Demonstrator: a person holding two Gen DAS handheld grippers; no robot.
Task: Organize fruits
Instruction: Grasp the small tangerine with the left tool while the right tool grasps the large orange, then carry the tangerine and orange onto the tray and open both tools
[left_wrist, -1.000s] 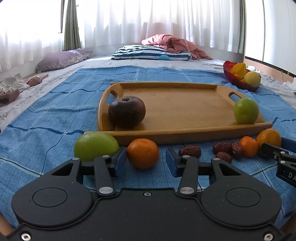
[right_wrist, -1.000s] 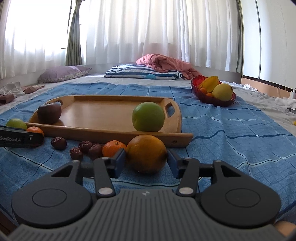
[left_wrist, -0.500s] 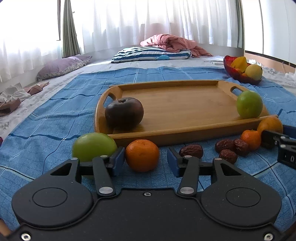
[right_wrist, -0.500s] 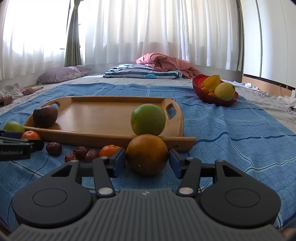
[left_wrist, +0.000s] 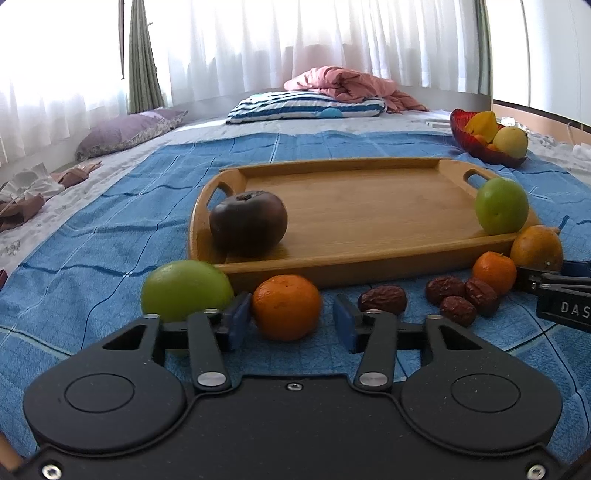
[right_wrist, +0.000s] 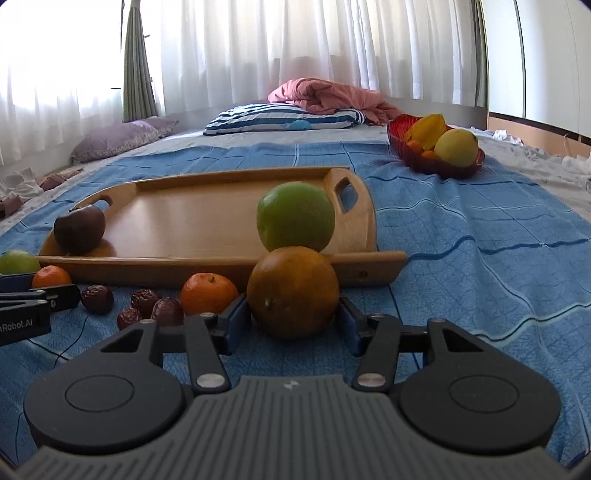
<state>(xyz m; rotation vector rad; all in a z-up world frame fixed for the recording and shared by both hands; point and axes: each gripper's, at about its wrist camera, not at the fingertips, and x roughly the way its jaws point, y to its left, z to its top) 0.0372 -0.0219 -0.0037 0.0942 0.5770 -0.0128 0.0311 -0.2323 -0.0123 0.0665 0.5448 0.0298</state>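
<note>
Left claw: my left claw (left_wrist: 288, 325) is closing around a small round tangerine (left_wrist: 286, 306) with bumpy skin. Its blue pads do not press it yet.
Right claw: my right claw (right_wrist: 293, 325) is closing around a big orange (right_wrist: 293, 291). I see a thin gap at each pad.
Tray: a smooth wooden tray (left_wrist: 369, 210) with cut-out handles lies on the bed's blue quilt (right_wrist: 480, 258).
On the tray: a shiny dark fruit (left_wrist: 248, 223) and a green apple (left_wrist: 501, 205).
On the quilt: a green apple by my left claw (left_wrist: 184, 293), wrinkly brown dates (left_wrist: 460, 295), one more tangerine (left_wrist: 494, 272).
Far back: a red bowl (right_wrist: 436, 164) of fruit.
</note>
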